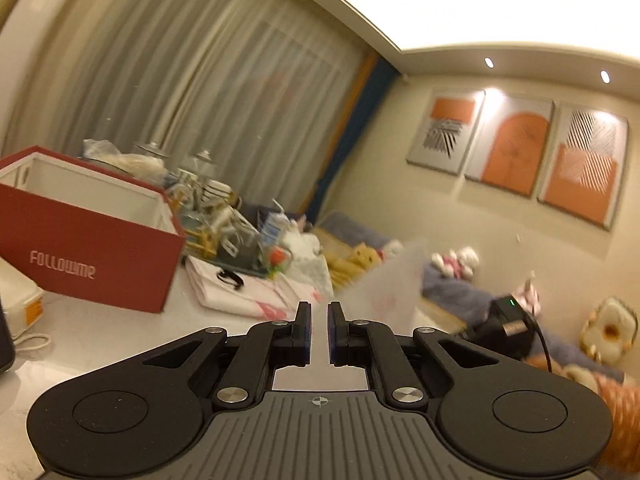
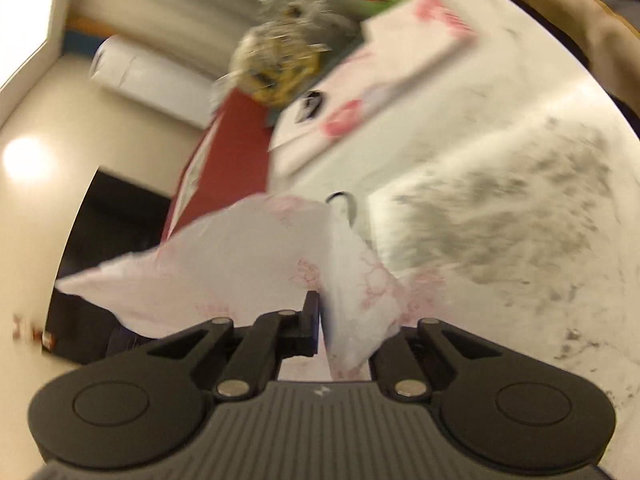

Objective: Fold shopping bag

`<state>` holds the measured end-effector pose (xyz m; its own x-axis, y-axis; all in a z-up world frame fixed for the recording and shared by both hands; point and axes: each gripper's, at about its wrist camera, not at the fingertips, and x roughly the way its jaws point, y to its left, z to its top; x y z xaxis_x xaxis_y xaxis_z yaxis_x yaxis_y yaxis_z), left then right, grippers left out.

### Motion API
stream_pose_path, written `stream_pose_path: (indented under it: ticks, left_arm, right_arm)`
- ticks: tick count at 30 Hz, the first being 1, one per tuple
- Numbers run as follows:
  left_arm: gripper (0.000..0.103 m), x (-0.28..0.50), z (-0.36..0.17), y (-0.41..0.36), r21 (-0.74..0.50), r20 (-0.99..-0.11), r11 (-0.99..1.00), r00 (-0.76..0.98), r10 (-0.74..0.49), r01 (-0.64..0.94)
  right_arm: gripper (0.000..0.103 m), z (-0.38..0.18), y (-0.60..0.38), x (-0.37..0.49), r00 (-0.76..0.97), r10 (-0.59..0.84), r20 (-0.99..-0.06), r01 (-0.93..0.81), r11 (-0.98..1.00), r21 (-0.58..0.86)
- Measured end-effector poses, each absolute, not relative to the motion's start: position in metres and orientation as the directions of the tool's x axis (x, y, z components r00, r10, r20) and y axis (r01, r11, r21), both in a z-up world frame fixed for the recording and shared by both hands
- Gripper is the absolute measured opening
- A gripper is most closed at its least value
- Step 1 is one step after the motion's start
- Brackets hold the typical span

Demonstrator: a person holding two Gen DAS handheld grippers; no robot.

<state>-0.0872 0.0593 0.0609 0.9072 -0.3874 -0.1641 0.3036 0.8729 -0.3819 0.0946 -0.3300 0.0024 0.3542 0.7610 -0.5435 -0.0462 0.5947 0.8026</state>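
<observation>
The shopping bag [image 2: 240, 264] is thin white plastic with a faint pink print. My right gripper [image 2: 325, 300] is shut on it. The plastic is pinched at the fingertips and drapes over the right finger, hiding it, while a crumpled flap spreads out to the left. This view is tilted and blurred. In the left wrist view a blurred pale sheet [image 1: 390, 276] hangs just right of my left gripper [image 1: 319, 308]. The left jaws stand nearly together with nothing between them, raised over the white table [image 1: 100, 332].
A red box [image 1: 92, 240] marked FOLLOWME stands open on the table at left. Beside it lie folded white-and-pink bags [image 1: 248, 292] and a clutter of jars [image 1: 208, 200]. The marble tabletop [image 2: 520, 200] shows grey veining. A sofa with plush toys [image 1: 456, 260] is behind.
</observation>
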Motion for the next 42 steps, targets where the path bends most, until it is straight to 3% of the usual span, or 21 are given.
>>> stream_pose_path:
  ticks: [4, 9, 11, 18, 20, 22, 25, 29, 32, 36, 42]
  left_arm:
    - [0.006, -0.073, 0.048, 0.039, -0.359, -0.272, 0.874, 0.859, -0.433, 0.326]
    - [0.006, -0.052, 0.019, 0.009, -0.319, -0.495, 0.908, 0.770, -0.403, 0.270]
    - [0.006, -0.052, 0.016, 0.003, -0.327, -0.513, 0.903, 0.749, -0.419, 0.280]
    - [0.006, -0.050, 0.022, -0.006, -0.430, -0.453, 0.831, 0.712, -0.537, 0.354]
    - [0.006, -0.046, 0.018, -0.018, -0.407, -0.494, 0.834, 0.679, -0.543, 0.371]
    - [0.006, -0.044, 0.012, -0.024, -0.373, -0.544, 0.857, 0.665, -0.512, 0.355]
    - [0.006, -0.039, 0.001, -0.018, -0.371, -0.595, 0.884, 0.658, -0.462, 0.285]
    - [0.006, -0.039, -0.002, -0.004, -0.425, -0.587, 0.872, 0.660, -0.469, 0.242]
    - [0.006, -0.037, -0.005, 0.002, -0.458, -0.581, 0.862, 0.660, -0.476, 0.219]
    - [0.006, -0.031, -0.009, 0.012, -0.505, -0.581, 0.853, 0.677, -0.451, 0.135]
    - [0.006, -0.038, 0.011, 0.014, -0.411, -0.529, 0.907, 0.786, -0.321, 0.094]
  right_arm:
    - [0.009, -0.018, -0.340, 0.099, 0.374, 0.774, -0.511, 0.072, 0.526, 0.848]
    - [0.018, -0.022, -0.351, 0.092, 0.405, 0.758, -0.511, 0.171, 0.487, 0.857]
    - [0.018, -0.021, -0.356, 0.085, 0.418, 0.753, -0.508, 0.192, 0.473, 0.860]
    - [0.017, -0.026, -0.364, 0.048, 0.495, 0.744, -0.449, 0.303, 0.337, 0.892]
    - [0.019, -0.032, -0.366, 0.040, 0.502, 0.737, -0.452, 0.339, 0.313, 0.887]
    - [0.041, -0.035, -0.369, 0.037, 0.483, 0.711, -0.511, 0.351, 0.377, 0.857]
    - [0.049, -0.026, -0.377, 0.031, 0.511, 0.629, -0.586, 0.281, 0.523, 0.805]
    - [0.059, 0.006, -0.390, 0.013, 0.616, 0.478, -0.626, 0.177, 0.691, 0.701]
    - [0.062, 0.032, -0.377, -0.002, 0.696, 0.377, -0.611, 0.049, 0.824, 0.565]
    - [0.074, 0.059, -0.344, -0.017, 0.785, 0.318, -0.532, -0.145, 0.929, 0.341]
    - [0.075, 0.054, -0.299, -0.015, 0.702, 0.480, -0.527, -0.358, 0.877, 0.322]
